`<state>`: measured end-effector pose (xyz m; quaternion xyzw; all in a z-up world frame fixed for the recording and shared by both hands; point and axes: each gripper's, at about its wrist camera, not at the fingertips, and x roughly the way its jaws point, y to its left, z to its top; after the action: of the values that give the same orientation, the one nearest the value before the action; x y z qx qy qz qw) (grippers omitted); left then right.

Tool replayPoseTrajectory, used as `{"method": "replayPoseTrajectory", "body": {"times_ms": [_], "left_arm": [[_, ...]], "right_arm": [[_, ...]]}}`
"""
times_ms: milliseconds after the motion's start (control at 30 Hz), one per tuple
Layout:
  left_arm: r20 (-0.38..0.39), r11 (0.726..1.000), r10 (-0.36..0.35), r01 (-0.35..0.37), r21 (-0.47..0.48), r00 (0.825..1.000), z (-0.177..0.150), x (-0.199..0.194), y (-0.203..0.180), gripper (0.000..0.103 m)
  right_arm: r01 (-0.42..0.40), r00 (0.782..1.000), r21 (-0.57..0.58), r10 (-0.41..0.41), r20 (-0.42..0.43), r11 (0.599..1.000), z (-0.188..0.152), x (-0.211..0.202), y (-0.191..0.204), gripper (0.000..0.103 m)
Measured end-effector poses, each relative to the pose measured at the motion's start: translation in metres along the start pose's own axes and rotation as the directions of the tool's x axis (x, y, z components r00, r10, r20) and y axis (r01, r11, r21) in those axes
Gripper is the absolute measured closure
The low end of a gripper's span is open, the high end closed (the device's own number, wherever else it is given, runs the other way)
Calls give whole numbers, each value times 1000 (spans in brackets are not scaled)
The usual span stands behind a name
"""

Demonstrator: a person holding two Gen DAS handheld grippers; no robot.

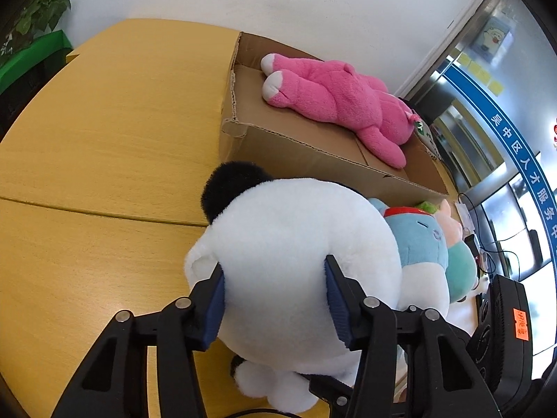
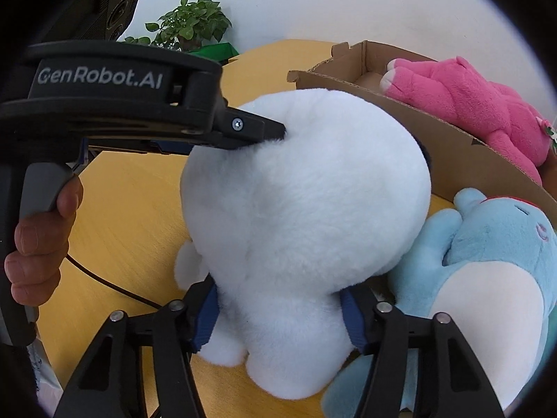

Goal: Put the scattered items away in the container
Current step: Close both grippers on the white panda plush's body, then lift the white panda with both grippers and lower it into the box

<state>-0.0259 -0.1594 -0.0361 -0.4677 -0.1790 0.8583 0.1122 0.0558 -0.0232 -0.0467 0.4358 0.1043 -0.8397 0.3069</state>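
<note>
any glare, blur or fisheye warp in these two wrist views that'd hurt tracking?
Left wrist: sharp, soft daylight; the yellow wooden table edge bows strongly; bright windows at right, near blown out. Right wrist: heavy black vignette; the white fluffy plush toy is bright with little fur detail; the open cardboard box rim curves; no motion blur.

A large white plush toy point(image 1: 296, 244) with a black ear is seen from behind, upright on the yellow table point(image 1: 104, 139), just in front of an open cardboard box point(image 1: 296, 153). It is pressed against a light blue plush point(image 1: 421, 240) with a white belly, beyond which a pink and green plush point(image 1: 459, 261) is partly hidden. Inside the box, a pink plush point(image 1: 341, 101) with white-tipped feet is laid face down along its length.
</note>
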Motion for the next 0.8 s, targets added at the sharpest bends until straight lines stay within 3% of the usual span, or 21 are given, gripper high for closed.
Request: {"method": "replayPoseTrajectory", "body": {"times_ms": [267,400,800], "left_arm": [[61,999,6,-8,36,998,1,-31,-21,57],[127,997,-2,-8,79,992,11,-62,-42,58],[278,970,-44,-26,243,960,93,-119,-109,58]], "right_arm": [[-39,999,14,39,39,999,-10,-25,9,61],[-54,993,15,52,102,998,0,-48,9,61],[14,946,-27,-5,324,1000,64,-130,-16,61]]}}
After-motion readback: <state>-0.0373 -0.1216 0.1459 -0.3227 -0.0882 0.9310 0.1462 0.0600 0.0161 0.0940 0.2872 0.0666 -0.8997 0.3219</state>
